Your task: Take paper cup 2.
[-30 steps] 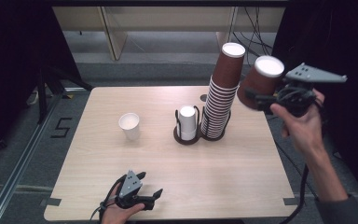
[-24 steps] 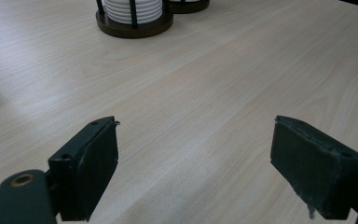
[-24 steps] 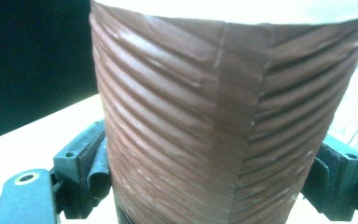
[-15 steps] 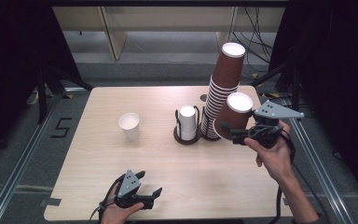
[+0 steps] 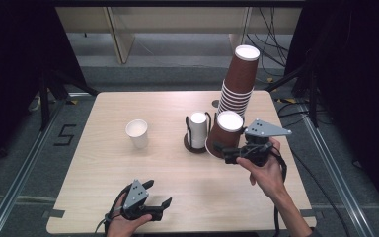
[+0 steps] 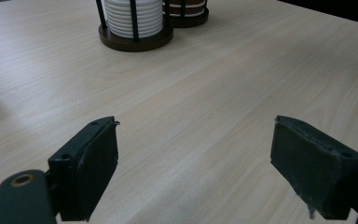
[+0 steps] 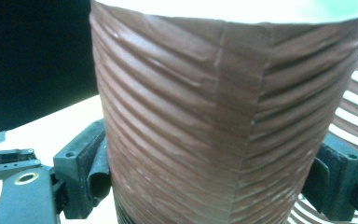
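My right fingers [image 5: 225, 151] clamp the light, crushable brown cup [image 5: 225, 133] mid-wall near the bench's right edge; left fingers [image 6: 196, 172] open, empty.

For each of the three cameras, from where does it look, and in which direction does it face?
High view: above the person's side, facing forward and down on the table; both forearms, left gripper and right gripper show.
Left gripper view: on the left gripper, looking level across the table toward the cup holder; its own jaws stand apart.
Right gripper view: on the right gripper, close on the brown cup between its jaws.
Shared: high and right gripper views both show the brown cup.
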The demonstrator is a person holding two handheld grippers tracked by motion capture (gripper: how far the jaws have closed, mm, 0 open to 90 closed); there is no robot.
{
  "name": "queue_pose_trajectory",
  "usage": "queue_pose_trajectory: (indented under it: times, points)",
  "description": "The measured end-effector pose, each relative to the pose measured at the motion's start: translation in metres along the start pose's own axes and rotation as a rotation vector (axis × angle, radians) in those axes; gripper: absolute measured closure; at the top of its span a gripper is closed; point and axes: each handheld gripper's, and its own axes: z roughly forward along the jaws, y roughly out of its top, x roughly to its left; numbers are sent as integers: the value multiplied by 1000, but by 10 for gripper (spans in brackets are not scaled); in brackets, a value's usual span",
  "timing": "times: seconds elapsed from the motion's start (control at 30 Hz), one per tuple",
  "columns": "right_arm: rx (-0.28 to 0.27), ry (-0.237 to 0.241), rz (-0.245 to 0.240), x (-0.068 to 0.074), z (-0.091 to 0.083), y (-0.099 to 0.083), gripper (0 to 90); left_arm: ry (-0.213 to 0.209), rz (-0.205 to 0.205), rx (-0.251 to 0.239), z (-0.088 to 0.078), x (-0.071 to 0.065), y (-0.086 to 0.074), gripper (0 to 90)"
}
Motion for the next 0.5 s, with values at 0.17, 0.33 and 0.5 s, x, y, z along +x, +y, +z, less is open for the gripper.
queue_pose_trajectory:
  times: [0.17, 0.33, 0.5]
  points:
    - [20, 17, -24, 9, 12, -6, 159, 8, -3, -5, -1, 1, 0, 148]
    - [38, 39, -28, 14, 19, -12, 159, 10, -6, -13, -1, 1, 1, 148]
    - [56, 45, -32, 18, 25, -19, 159, 7, -7, -16, -1, 1, 1, 148]
